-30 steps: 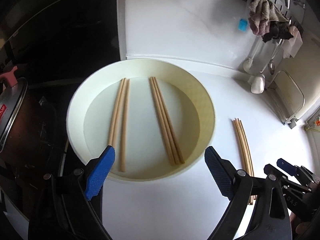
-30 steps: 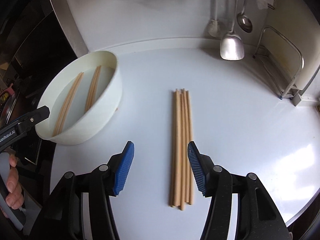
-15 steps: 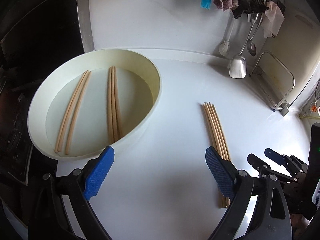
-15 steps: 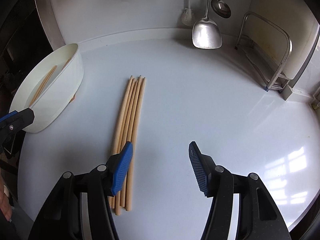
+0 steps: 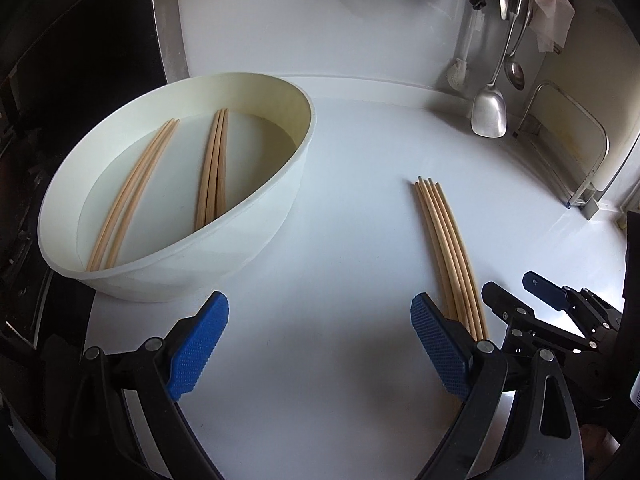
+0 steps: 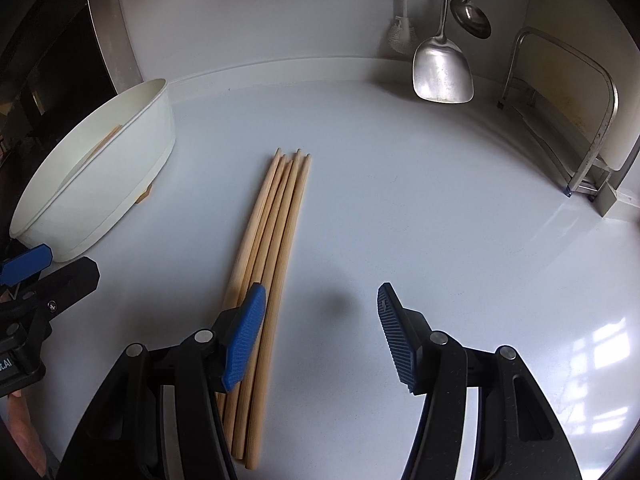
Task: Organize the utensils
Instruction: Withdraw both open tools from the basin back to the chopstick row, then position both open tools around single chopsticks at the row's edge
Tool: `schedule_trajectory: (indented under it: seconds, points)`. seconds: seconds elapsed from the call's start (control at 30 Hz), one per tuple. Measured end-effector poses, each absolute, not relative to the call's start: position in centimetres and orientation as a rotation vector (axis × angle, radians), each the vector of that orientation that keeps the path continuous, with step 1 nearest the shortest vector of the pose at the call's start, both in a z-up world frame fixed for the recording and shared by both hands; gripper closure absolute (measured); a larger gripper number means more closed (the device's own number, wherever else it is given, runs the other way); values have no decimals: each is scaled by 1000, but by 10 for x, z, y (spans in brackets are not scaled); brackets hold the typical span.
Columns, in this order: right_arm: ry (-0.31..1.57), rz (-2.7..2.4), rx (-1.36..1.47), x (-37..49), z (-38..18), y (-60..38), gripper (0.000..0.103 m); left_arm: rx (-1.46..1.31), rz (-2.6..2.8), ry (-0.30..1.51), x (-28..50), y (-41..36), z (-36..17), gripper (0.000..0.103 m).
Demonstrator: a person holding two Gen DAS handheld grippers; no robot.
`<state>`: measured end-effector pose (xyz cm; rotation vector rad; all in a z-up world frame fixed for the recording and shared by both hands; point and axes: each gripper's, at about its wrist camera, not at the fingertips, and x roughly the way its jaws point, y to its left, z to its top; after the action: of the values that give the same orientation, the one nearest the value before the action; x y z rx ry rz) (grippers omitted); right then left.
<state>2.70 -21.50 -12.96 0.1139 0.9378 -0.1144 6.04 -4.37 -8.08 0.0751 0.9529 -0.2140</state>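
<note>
One white bowl [image 5: 248,240] sits on the table [image 5: 340,360]. Inside it lie two groups of chopsticks — a pair [image 5: 132,196] on the left and a tighter group [image 5: 212,168] beside it, which looks like three sticks. On the table is one bundle of chopsticks [image 6: 272,232] — five tips show at its far end. Two metal utensils hang on the wall: one spatula [image 6: 442,68] and one ladle [image 6: 472,16]. One white brush [image 6: 402,32] hangs beside them.

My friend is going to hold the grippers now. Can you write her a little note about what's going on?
Left gripper: open, empty, above bare counter between the bowl and the loose chopsticks.
Right gripper: open, empty; the loose chopsticks lie under its left finger.
White bowl: two bunches of chopsticks inside.
Done: nothing certain.
Left: the loose bunch still needs picking up and sorting.
</note>
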Motion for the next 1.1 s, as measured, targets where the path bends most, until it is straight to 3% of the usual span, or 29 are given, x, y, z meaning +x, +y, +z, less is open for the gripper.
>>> schedule_trajectory:
  seconds: [1.1]
  points:
    - [953, -129, -6, 26, -138, -208, 47, 59, -208, 964, 68, -55, -93, 12]
